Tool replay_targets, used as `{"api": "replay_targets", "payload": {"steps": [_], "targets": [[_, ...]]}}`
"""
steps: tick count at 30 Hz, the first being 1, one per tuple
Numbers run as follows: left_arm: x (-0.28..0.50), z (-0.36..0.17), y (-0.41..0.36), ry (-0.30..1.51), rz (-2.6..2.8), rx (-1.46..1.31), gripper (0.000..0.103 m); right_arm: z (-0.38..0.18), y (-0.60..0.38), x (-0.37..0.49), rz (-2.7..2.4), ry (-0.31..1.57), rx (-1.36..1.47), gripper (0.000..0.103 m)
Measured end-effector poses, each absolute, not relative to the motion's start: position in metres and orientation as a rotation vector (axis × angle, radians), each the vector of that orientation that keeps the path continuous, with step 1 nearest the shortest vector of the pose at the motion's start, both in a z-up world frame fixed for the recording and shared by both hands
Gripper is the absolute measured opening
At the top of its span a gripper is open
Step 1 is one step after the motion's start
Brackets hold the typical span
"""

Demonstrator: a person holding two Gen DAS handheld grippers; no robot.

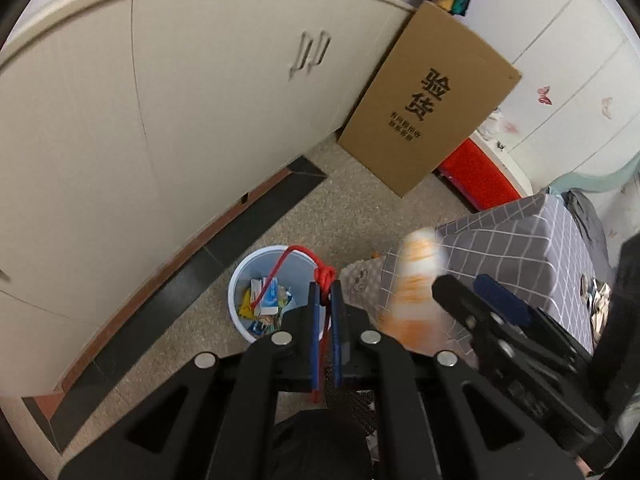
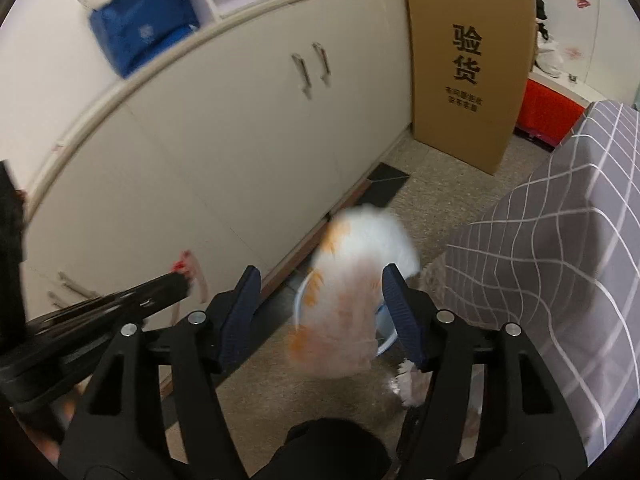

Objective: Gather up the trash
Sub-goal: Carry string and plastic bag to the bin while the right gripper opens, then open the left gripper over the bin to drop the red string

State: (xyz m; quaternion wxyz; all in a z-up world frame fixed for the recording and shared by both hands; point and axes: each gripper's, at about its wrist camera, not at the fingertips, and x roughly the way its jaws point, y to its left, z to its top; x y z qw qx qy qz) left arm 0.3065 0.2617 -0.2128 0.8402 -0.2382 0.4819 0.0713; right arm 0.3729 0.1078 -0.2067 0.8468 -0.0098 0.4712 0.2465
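While right gripper (image 2: 320, 312) gapes, blurred white-orange wrapper (image 2: 352, 300) between fingers, over bin (image 1: 272, 292).

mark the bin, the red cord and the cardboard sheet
bin (image 1: 240, 280): left wrist view, bare inner wall.
red cord (image 1: 325, 276): left wrist view, its knot.
cardboard sheet (image 2: 468, 12): right wrist view, blank face above the print.

Flat cardboard box (image 2: 466, 60) leaning by the cabinet: large black characters "验货" printed vertically on its face; two smaller lines of characters beneath, too blurred to read. No other legible text.
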Motion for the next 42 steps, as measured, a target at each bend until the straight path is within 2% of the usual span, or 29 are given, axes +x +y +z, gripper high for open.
{"api": "replay_targets", "payload": {"steps": [5, 12, 31, 32, 33, 35, 42], "targets": [[0.314, -0.226, 0.265, 1.051, 0.155, -0.51, 0.005, -0.222, 0.106, 0.375, 0.499, 1.022, -0.015, 0.068], [0.324, -0.239, 0.253, 1.089, 0.136, -0.501, 0.005, -0.227, 0.1, 0.373, 0.485, 1.026, -0.024, 0.068], [0.364, -0.234, 0.222, 1.122, 0.087, -0.44, 0.007, -0.184, 0.068, 0.373, 0.422, 0.848, 0.029, 0.073], [0.367, -0.232, 0.223, 1.124, 0.09, -0.445, 0.017, -0.181, 0.066, 0.373, 0.417, 0.837, 0.033, 0.074], [0.369, -0.23, 0.223, 1.122, 0.092, -0.448, 0.046, -0.178, 0.064, 0.373, 0.414, 0.827, 0.04, 0.074], [0.371, -0.224, 0.222, 1.095, 0.111, -0.434, 0.071, -0.173, 0.06, 0.375, 0.418, 0.822, 0.068, 0.076], [0.366, -0.215, 0.218, 1.073, 0.1, -0.445, 0.071, -0.16, 0.047, 0.375, 0.416, 0.815, 0.116, 0.076]]}}
